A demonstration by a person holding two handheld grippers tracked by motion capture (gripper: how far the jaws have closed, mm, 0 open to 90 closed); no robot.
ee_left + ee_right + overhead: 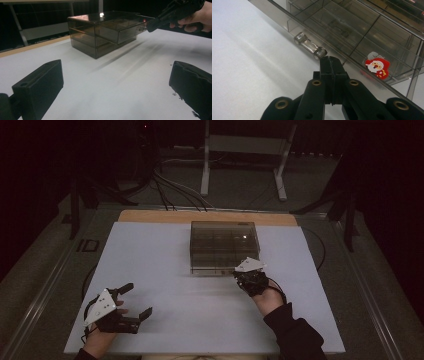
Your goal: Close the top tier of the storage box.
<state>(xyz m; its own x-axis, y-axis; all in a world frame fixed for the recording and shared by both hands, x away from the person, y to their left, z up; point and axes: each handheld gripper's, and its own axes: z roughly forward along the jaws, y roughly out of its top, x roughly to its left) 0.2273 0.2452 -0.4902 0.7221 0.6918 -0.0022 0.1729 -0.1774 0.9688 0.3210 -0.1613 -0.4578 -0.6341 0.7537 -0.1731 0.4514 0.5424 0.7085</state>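
Santa sticker point(377, 65) in drawer point(352, 32), no readable writing; right gripper point(331, 61) pinched empty; left gripper point(115, 82) wide.

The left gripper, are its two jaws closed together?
No, in the left gripper view the left gripper has its jaws standing wide apart, with bare white table between them.

- The high view looks forward and down from the near edge of the white-covered table point(165, 320).
- The left gripper view sits low near the near-left corner, facing across toward the smoky transparent plastic drawer box point(100, 32).
- The right gripper view is very close to that box's front, looking down at its clear handle point(310, 45).
- All three views share the box.
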